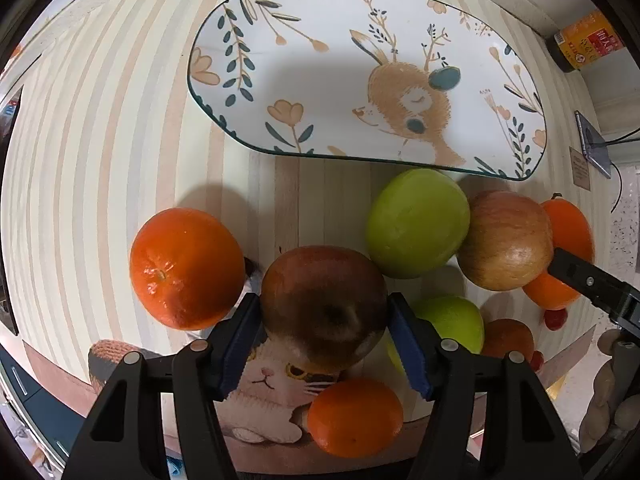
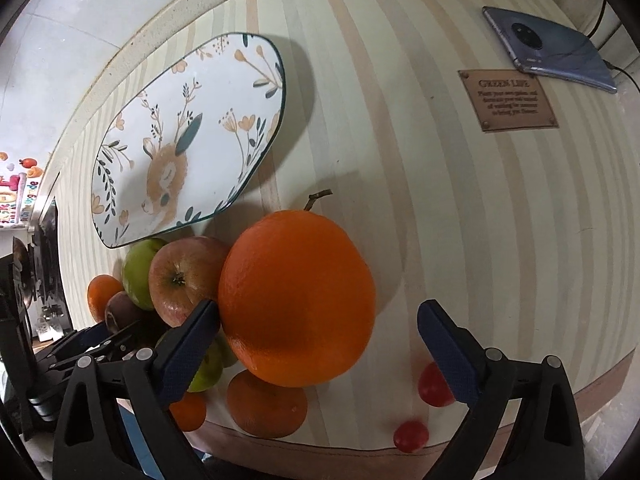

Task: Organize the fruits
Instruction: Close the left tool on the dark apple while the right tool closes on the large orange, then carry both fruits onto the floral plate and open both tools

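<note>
Fruit clustered near the empty plate (image 1: 360, 64); we judged left gripper (image 1: 324, 312) clamped the dark apple (image 1: 324, 300) for transfer, right gripper (image 2: 320, 328) spread around an orange (image 2: 296, 296).

Apples (image 1: 416, 222), oranges (image 1: 186, 268) clustered beside the empty plate (image 1: 280, 80) — one dark apple (image 1: 324, 304) gripped.

Bottle (image 1: 585, 40) label unreadable, plaque (image 2: 508, 100) small print blurred

The left hand-held gripper (image 1: 324, 334) clamps a dark red apple (image 1: 324, 304) between both blue pads (image 1: 408, 348). An orange (image 1: 186, 268) lies just left of it. A green apple (image 1: 416, 222) touches a red-yellow apple (image 1: 506, 240) to the right. A deer-print plate (image 1: 320, 80) sits farther away on the striped table (image 1: 100, 128).
</note>
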Demonstrator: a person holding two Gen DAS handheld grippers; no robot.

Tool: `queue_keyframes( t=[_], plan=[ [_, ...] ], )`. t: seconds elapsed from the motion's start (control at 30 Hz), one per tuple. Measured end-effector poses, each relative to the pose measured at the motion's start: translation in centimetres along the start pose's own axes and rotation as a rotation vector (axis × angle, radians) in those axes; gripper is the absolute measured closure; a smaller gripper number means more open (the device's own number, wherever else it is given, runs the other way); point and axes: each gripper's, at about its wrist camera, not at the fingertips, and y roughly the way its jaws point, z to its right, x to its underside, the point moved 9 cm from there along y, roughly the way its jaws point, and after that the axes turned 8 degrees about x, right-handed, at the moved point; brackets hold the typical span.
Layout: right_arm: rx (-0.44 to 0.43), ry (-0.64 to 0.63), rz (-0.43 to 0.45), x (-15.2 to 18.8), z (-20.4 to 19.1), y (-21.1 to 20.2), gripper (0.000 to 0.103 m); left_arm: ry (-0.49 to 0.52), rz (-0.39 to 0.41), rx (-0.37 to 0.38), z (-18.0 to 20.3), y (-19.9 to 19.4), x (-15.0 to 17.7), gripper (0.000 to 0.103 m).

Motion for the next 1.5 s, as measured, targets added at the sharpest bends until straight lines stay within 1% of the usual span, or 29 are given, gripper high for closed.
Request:
queue_keyframes(
  t=[0.07, 0.1, 0.13, 0.17, 0.37, 0.47, 0.57, 0.63, 0.7, 0.8, 0.87, 0.93, 1.0, 1.1, 1.13, 1.2, 1.23, 1.3, 1.5],
  plan=[
    [-0.006, 0.007, 0.011, -0.2, -0.1, 0.3, 0.005, -0.004, 0.003, 0.004, -0.1, 0.4, 0.0, 0.041],
    [-0.018, 0.008, 0.019, -0.4, -0.3, 0.3, 0.010, -0.005, 0.004, 0.005, -0.1, 0.5, -0.1, 0.041],
    [-0.038, 0.010, 0.023, -0.5, -0.4, 0.1, 0.021, -0.008, 0.008, 0.008, -0.2, 0.5, -0.2, 0.041],
    [-0.072, 0.015, 0.026, -0.5, -0.5, -0.1, 0.023, -0.011, 0.015, 0.013, -0.4, 0.6, -0.3, 0.041],
    [-0.020, -0.013, 0.046, -0.2, -1.1, -0.4, 0.023, -0.013, 0.033, 0.007, -1.5, -0.2, 1.4, 0.042],
    [-0.027, -0.006, 0.041, -0.1, -1.2, -0.4, 0.024, -0.025, 0.054, 0.017, -1.7, -1.4, 2.0, 0.042],
    [-0.040, -0.001, 0.050, 0.2, -1.2, -0.9, 0.024, -0.028, 0.069, 0.027, -1.4, -3.3, 1.7, 0.042],
    [-0.056, 0.009, 0.060, 0.1, -1.0, -1.6, 0.024, -0.031, 0.089, 0.048, -1.1, -5.0, 1.4, 0.042],
    [-0.069, 0.011, 0.074, 0.0, -0.9, -2.5, 0.024, -0.035, 0.109, 0.065, -0.8, -6.5, 1.0, 0.042],
    [-0.101, 0.019, 0.108, -0.6, -1.4, -4.6, 0.024, -0.022, 0.156, 0.103, 0.3, -9.6, -0.5, 0.042],
    [-0.117, 0.012, 0.136, -1.6, -2.2, -6.1, 0.024, -0.008, 0.177, 0.127, 1.3, -11.2, -2.3, 0.042],
    [-0.133, 0.002, 0.164, -3.1, -3.4, -7.4, 0.024, -0.005, 0.182, 0.150, 2.3, -12.1, -4.5, 0.042],
    [-0.136, -0.009, 0.181, -4.9, -4.5, -7.9, 0.024, -0.008, 0.176, 0.157, 2.8, -11.6, -6.8, 0.042],
    [-0.103, -0.026, 0.198, -7.9, -6.1, -7.1, 0.024, -0.042, 0.134, 0.180, 2.4, -9.9, -10.2, 0.042],
    [-0.094, -0.029, 0.195, -8.7, -6.4, -6.5, 0.024, -0.067, 0.107, 0.191, 2.0, -8.8, -11.6, 0.042],
    [-0.069, -0.042, 0.182, -10.4, -7.1, -5.3, 0.024, -0.084, 0.071, 0.200, 1.7, -7.4, -13.0, 0.042],
    [-0.059, -0.047, 0.178, -11.1, -7.5, -4.7, 0.024, -0.102, 0.037, 0.212, 1.5, -6.4, -13.9, 0.042],
    [-0.046, -0.054, 0.166, -12.0, -8.3, -3.5, 0.024, -0.128, 0.005, 0.236, 1.2, -5.3, -14.8, 0.042],
    [-0.005, -0.091, 0.105, -13.8, -10.0, -0.4, 0.024, -0.148, -0.059, 0.270, 1.6, -3.6, -16.7, 0.042]
  ],
)
